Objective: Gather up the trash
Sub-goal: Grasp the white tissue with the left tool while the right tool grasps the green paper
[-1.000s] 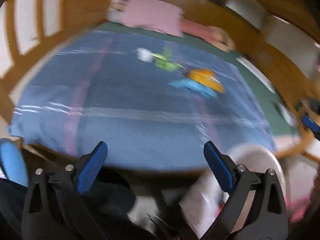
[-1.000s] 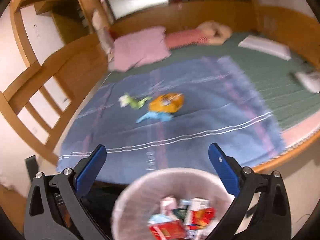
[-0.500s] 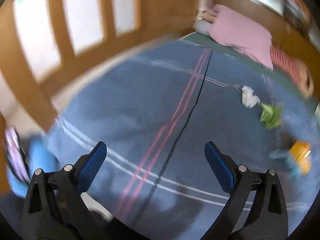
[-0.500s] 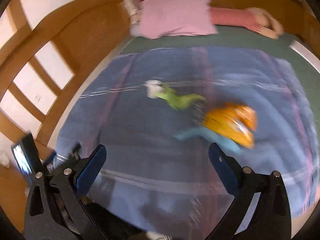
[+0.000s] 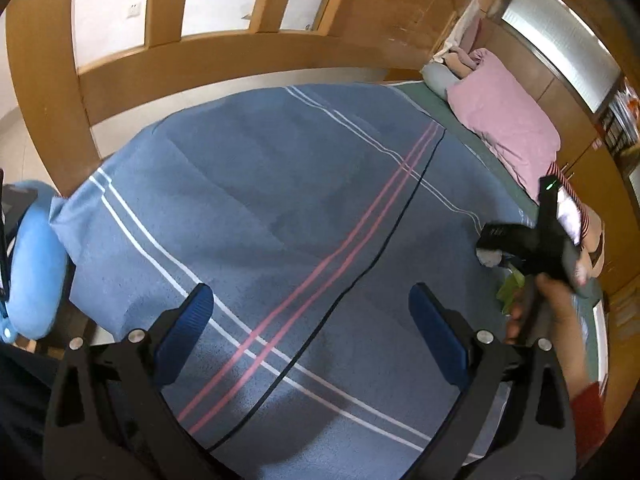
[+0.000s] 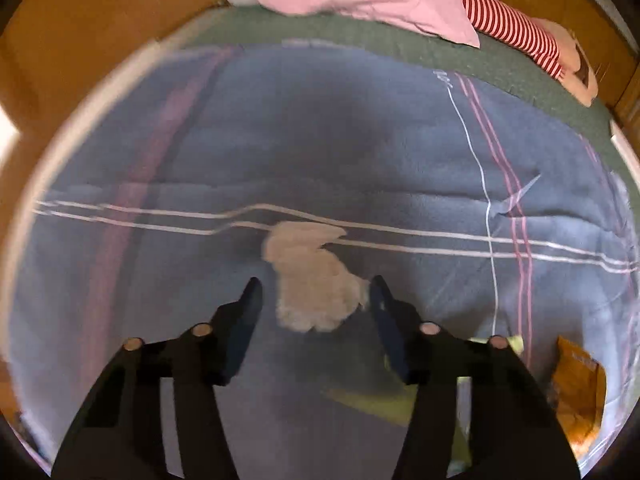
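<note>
Right gripper points steeply down at the blue striped blanket, jaws closing around a crumpled white tissue. The tissue lies on the blanket between the two fingers; the right finger's pad is at or touching its edge, while the left finger stands clear of it with a gap, so no grip is made. The wad's upper end overlaps the blanket's paired white stripes. More trash sits lower right in the right wrist view: a yellow-green wrapper, partly hidden behind the right finger, and an orange snack bag near the frame edge, both on the blanket. Left gripper hangs above a bare stretch of the same blanket, jaws wide, nothing between them. In the left wrist view the person's right hand grasps the black body of the other gripper at the right margin, with a scrap of the green wrapper visible beside it. A pink pillow and a red-and-white striped item lie at the head of the bed on a green sheet; the wooden bed frame runs behind.
</note>
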The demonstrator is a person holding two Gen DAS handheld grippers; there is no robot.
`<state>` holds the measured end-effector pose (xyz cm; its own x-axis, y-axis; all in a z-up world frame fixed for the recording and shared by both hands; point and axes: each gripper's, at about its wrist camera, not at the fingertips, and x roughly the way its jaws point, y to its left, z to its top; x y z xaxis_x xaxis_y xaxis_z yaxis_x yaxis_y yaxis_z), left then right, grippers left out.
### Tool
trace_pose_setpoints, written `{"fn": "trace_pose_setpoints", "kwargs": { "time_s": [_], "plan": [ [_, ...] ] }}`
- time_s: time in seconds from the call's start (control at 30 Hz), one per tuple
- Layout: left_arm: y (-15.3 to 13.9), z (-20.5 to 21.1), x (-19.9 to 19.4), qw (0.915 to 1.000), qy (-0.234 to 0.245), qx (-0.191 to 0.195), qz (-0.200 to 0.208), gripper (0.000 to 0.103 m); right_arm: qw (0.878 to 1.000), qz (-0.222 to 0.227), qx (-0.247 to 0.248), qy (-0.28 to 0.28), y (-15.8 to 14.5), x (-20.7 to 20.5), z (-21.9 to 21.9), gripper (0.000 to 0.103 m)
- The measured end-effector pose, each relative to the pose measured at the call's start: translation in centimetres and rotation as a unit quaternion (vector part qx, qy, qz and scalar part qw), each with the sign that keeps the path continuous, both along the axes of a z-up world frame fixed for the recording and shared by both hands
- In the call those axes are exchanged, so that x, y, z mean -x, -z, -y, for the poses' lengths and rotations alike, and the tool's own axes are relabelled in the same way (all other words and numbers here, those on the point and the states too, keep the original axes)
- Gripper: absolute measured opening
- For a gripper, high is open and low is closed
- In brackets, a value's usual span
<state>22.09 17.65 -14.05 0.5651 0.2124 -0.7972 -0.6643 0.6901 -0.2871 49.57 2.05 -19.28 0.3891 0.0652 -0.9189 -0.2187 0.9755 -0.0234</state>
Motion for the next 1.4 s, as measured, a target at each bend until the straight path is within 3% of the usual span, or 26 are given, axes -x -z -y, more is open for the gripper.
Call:
{"fn": "trace_pose_setpoints", "kwargs": {
  "time_s": [0.03,0.1,0.2,0.3,0.37,0.4,0.43,0.47,0.5,0.53,0.6,0.63,0.67,0.73,0.83,0.9,0.93,0.97,1.0,1.03,1.23,1.4],
  "plan": [
    [0.1,-0.1,0.0,1.0,-0.001,0.002,-0.002,0.098,1.0,0.006,-0.008,-0.007,0.0,0.3,0.0,0.032],
    [0.3,-0.5,0.1,0.9999,-0.009,0.007,-0.003,0.098,0.999,0.009,-0.028,-0.025,-0.4,1.4,0.5,0.028],
    [0.5,-1.1,0.8,0.9992,-0.032,0.022,0.004,0.098,0.995,-0.017,-0.081,-0.063,-1.8,3.9,1.0,0.026],
    [0.4,-1.8,1.7,0.9979,-0.055,0.031,0.013,0.098,0.978,-0.077,-0.124,-0.149,-3.5,9.4,0.8,0.026],
    [0.5,-2.2,2.1,0.9969,-0.066,0.039,0.017,0.098,0.965,-0.12,-0.129,-0.192,-3.7,12.4,0.7,0.027],
    [0.7,-2.3,2.2,0.9965,-0.069,0.044,0.016,0.098,0.957,-0.144,-0.136,-0.213,-3.7,13.7,0.7,0.032],
    [0.8,-2.3,2.2,0.9963,-0.07,0.048,0.014,0.098,0.952,-0.157,-0.128,-0.23,-4.0,15.5,1.2,0.044],
    [1.0,-2.3,2.2,0.9963,-0.069,0.051,0.012,0.098,0.954,-0.149,-0.12,-0.231,-4.4,16.1,1.4,0.052],
    [1.2,-2.3,2.0,0.9964,-0.064,0.055,0.008,0.098,0.957,-0.129,-0.118,-0.231,-5.4,16.8,1.9,0.068],
    [1.4,-2.1,1.9,0.9966,-0.059,0.057,0.004,0.098,0.959,-0.108,-0.13,-0.229,-6.5,16.9,2.6,0.074],
    [1.8,-1.8,1.5,0.9972,-0.045,0.06,-0.005,0.098,0.957,-0.078,-0.196,-0.2,-8.6,16.0,5.1,0.075],
    [2.0,-1.7,1.3,0.9974,-0.039,0.061,-0.01,0.098,0.966,-0.054,-0.202,-0.151,-9.3,15.0,6.7,0.075],
    [2.2,-1.5,0.9,0.9975,-0.029,0.061,-0.017,0.098,0.972,-0.044,-0.19,-0.132,-9.3,14.6,7.0,0.075],
    [2.5,-1.4,0.7,0.9973,-0.024,0.065,-0.023,0.098,0.99,-0.04,-0.111,-0.079,-7.6,13.3,7.2,0.076],
    [2.7,-1.6,0.9,0.9965,-0.033,0.074,-0.022,0.098,0.992,-0.076,-0.078,-0.058,-4.0,12.4,6.4,0.076],
    [3.0,-1.8,1.2,0.996,-0.035,0.08,-0.021,0.098,0.995,-0.075,-0.043,-0.054,-2.6,12.0,5.9,0.075],
    [3.2,-1.9,1.0,0.9955,-0.029,0.089,-0.02,0.098,0.995,-0.072,-0.03,-0.056,-2.0,12.1,5.6,0.069],
    [3.4,-1.8,0.8,0.9947,-0.019,0.099,-0.019,0.098,0.995,-0.076,-0.027,-0.062,-1.2,12.2,5.4,0.058],
    [3.8,-1.4,0.2,0.9928,0.011,0.117,-0.022,0.098,0.995,-0.077,-0.031,-0.061,-1.0,12.4,5.5,0.041],
    [4.1,-0.9,-0.3,0.9911,0.038,0.125,-0.027,0.098,0.995,-0.076,-0.038,-0.058,-1.0,12.4,5.8,0.036],
    [4.1,2.9,-2.4,0.978,0.166,0.12,-0.039,0.098,0.997,-0.043,-0.056,-0.043,-5.0,14.2,9.0,0.031],
    [4.1,7.3,-4.1,0.9619,0.261,0.028,-0.078,0.098,0.997,0.0,-0.06,-0.044,-9.4,17.9,11.5,0.032]
  ]
}}
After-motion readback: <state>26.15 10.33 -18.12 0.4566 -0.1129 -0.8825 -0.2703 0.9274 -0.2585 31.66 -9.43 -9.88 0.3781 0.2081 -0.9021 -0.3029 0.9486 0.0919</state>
